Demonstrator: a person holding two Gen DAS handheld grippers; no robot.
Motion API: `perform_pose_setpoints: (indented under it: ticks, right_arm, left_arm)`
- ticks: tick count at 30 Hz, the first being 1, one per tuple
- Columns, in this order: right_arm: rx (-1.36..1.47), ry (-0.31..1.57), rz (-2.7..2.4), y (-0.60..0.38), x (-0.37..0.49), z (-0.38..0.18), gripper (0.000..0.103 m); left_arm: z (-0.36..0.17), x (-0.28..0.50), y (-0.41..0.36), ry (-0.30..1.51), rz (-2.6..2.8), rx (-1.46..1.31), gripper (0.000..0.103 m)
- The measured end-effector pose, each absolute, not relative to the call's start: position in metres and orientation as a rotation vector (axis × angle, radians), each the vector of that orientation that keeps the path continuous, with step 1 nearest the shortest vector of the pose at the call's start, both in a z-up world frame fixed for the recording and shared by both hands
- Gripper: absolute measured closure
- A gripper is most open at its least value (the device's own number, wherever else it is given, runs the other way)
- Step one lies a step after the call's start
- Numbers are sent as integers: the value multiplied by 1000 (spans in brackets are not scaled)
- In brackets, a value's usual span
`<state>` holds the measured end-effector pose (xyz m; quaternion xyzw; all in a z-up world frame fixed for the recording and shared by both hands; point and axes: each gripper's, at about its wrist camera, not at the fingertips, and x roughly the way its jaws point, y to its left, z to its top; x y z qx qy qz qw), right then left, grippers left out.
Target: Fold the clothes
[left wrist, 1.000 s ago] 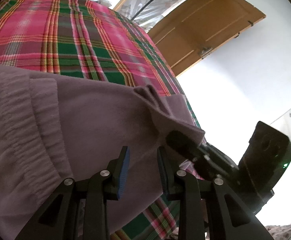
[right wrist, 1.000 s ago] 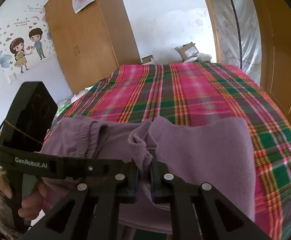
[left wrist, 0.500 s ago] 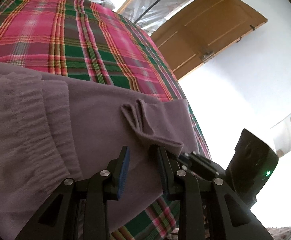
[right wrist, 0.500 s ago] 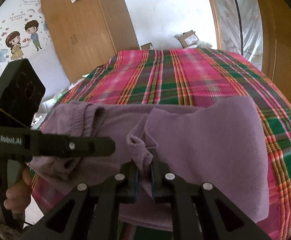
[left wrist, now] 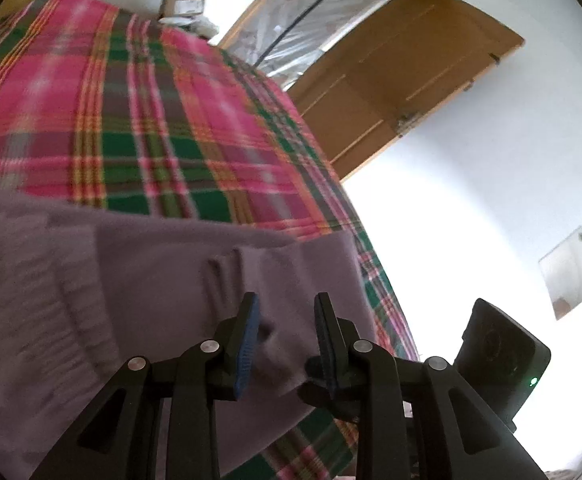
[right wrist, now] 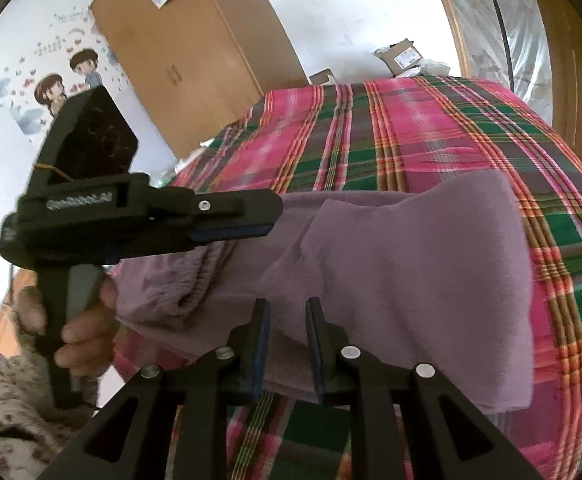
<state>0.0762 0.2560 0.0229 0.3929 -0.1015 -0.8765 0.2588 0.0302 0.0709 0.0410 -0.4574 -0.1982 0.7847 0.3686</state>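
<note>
A purple fleece garment (left wrist: 151, 280) with an elastic waistband lies folded near the front edge of the plaid bed cover (left wrist: 151, 120). My left gripper (left wrist: 287, 320) hovers open just over its fold, blue pads apart, nothing between them. In the right wrist view the same garment (right wrist: 411, 272) spreads over the bed cover (right wrist: 411, 132). My right gripper (right wrist: 287, 328) stands open at the cloth's near edge, holding nothing. The left gripper (right wrist: 271, 220) shows side-on above the waistband, held by a hand (right wrist: 87, 328). The right gripper's black housing (left wrist: 503, 360) sits at the lower right.
A wooden wardrobe (right wrist: 195, 52) stands beyond the bed's left side. A wooden door (left wrist: 403, 80) hangs open to the right. Cardboard boxes (left wrist: 183, 0) lie past the bed's far end. The bed's far half shows only the plaid cover.
My right gripper, shut on a raised fold of the garment before, has opened and let it drop flat. The left gripper stayed open and shifted over the fold.
</note>
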Motion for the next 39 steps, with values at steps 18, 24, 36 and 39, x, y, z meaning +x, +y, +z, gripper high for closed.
perform_pose_setpoints:
  ticks: [18, 24, 36, 39]
  right_arm:
    - [1197, -193, -2821, 322, 48, 9, 87]
    - [1146, -292, -2787, 333, 40, 21, 87]
    - [1289, -283, -2748, 329, -11, 9, 87]
    - [1300, -303, -2739, 333, -12, 8, 87]
  left_arm:
    - [8, 24, 97, -452, 1949, -1302, 74]
    - [4, 25, 94, -470, 1938, -1314, 74]
    - [2, 29, 93, -467, 1928, -1310, 74]
    - [2, 31, 91, -467, 1927, -1308, 74]
